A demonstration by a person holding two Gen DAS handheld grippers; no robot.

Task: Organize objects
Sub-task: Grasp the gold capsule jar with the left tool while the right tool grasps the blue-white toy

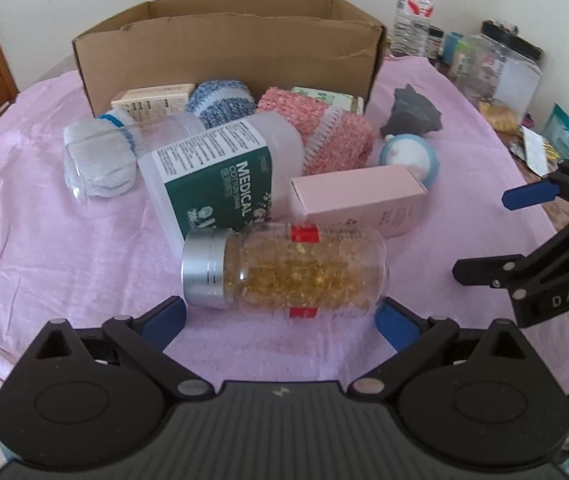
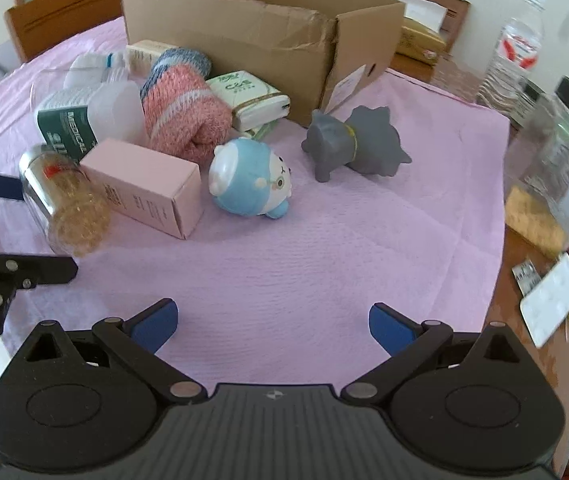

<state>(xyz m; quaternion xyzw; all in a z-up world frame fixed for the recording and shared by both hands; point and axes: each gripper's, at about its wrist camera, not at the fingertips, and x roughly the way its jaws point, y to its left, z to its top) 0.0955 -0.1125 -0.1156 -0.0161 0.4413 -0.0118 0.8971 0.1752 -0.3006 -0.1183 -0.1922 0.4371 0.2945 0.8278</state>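
Left gripper low over the pink cloth near the desk's front edge, jaws spread wide to either side of the capsule jar, not yet touching it. Jar lying on its side, silver cap toward the left, just in front of the medical cotton swab tub and touching or nearly touching the pink carton. Probably lined up this way so the jaws can close across the jar's length and lift it toward the open cardboard box at the back of the desk.

Right gripper also wide open and empty, hovering over bare cloth toward the right side of the desk, well apart from the clutter. Nearest to it: blue plush toy and grey toy figure, both tipped over.

Behind the tub: pink knitted sock roll, blue-and-white sock roll, clear jar of white gauze, tissue pack, all piled against the box's front wall.

Box interior hidden by its walls from both views, so contents unknown. Small print on the tub and carton too blurred to read. Right edge of the desk crowded with a water bottle and a clear container, smeared by blur.
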